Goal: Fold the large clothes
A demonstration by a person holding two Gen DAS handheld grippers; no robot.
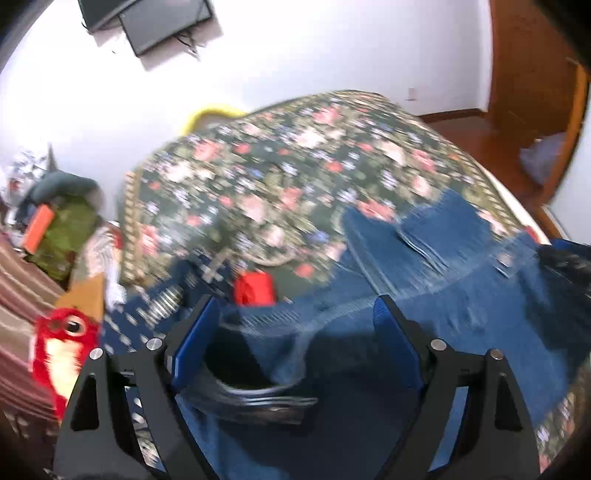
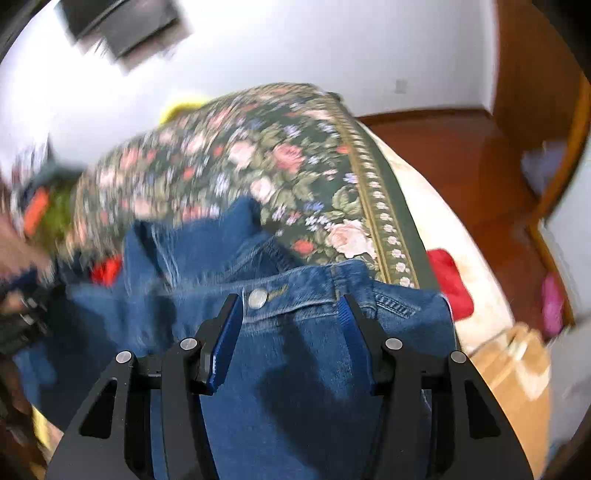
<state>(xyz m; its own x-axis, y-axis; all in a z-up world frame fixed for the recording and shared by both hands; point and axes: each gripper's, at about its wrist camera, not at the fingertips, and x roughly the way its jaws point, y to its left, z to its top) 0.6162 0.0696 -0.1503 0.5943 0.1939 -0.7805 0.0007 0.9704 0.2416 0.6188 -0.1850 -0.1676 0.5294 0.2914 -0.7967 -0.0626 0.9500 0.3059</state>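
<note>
A pair of blue denim jeans [image 2: 295, 369] lies rumpled on a bed with a dark floral bedspread [image 2: 280, 166]. In the right wrist view my right gripper [image 2: 290, 310] is open, its blue-padded jaws spread over the waistband beside the metal button [image 2: 257, 298]. In the left wrist view my left gripper [image 1: 295, 314] is open over the jeans [image 1: 424, 277], with a dark belt-like loop [image 1: 255, 395] lying between its jaws. The bedspread also fills that view [image 1: 277, 166]. Both views are blurred.
A red item [image 1: 255, 288] lies on the bed by the jeans; a red patch [image 2: 450, 284] shows at the bed's right edge. A red plush toy [image 1: 62, 343], clutter at left, cardboard box [image 2: 513, 369], wooden floor [image 2: 461, 155], wall TV [image 1: 159, 22].
</note>
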